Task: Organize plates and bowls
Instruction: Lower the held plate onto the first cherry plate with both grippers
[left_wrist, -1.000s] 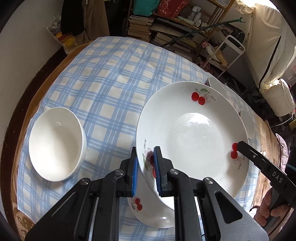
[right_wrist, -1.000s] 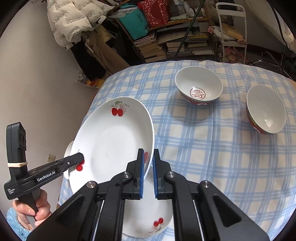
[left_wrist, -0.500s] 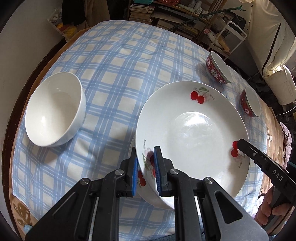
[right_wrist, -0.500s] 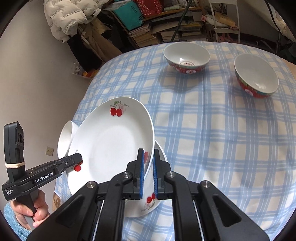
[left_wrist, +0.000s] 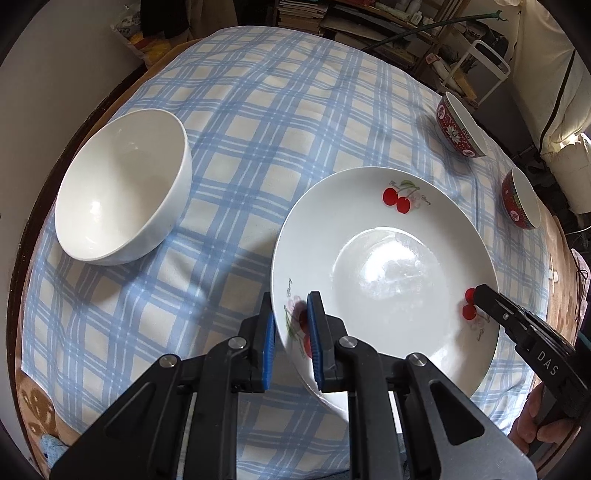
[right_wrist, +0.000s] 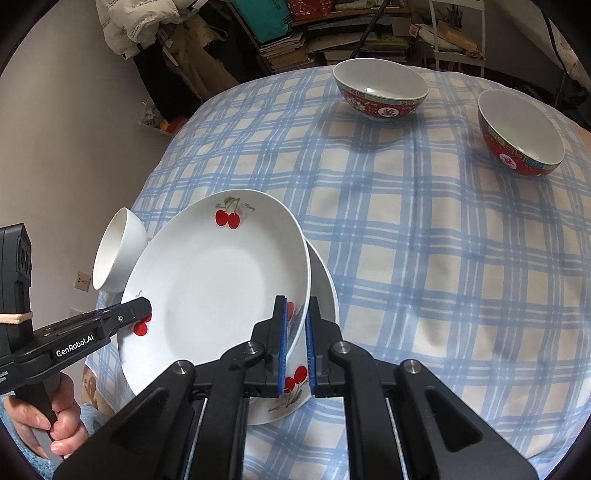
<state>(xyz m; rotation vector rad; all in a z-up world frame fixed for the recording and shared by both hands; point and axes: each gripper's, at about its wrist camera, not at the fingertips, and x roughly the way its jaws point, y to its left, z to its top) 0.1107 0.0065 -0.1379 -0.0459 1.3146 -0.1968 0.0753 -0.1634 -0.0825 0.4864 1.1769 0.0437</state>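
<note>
1. The left gripper (left_wrist: 290, 334) is clamped on the near rim of the top plate (left_wrist: 384, 266), its blue pads either side of the edge.
2. The right gripper (right_wrist: 295, 339) pinches the opposite rim of the same plate, jaws nearly closed on it.
3. The top plate, white with cherries, hangs tilted just above a second cherry plate (right_wrist: 325, 291) lying on the desk (right_wrist: 406, 221); whether they touch I cannot tell.
4. A white bowl (left_wrist: 123, 186) stands on the blue checked cloth to the left of the plates.
5. Two red bowls (right_wrist: 380, 90) (right_wrist: 521, 133) stand apart at the far side.
6. A hand (right_wrist: 48, 417) holds the left gripper's handle.
</note>
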